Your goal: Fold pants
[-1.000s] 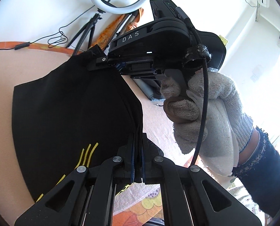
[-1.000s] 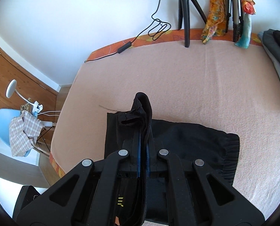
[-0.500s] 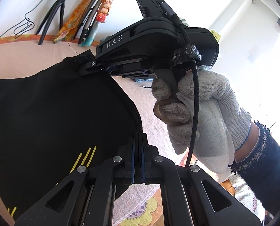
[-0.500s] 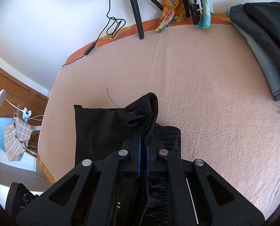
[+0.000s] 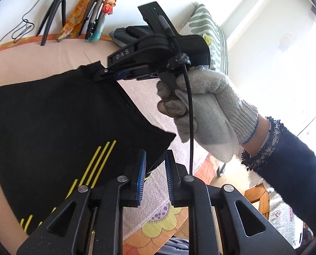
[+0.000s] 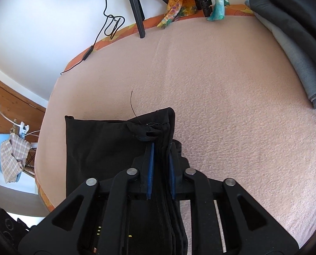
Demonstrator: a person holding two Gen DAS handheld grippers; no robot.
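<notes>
The black fabric pants with thin yellow stripes lie folded flat on the pale pink textured bed blanket. The left gripper has just been opening — its blue-padded jaws stand narrowly apart, with a corner of the pants reaching into the gap but the pads not pressing on it. The right gripper, held by a hand in a grey knitted glove, has also just been opening; a thick folded edge of the pants runs between its blue pads, and the jaws are slightly parted — whether they touch the cloth is unclear.
</notes>
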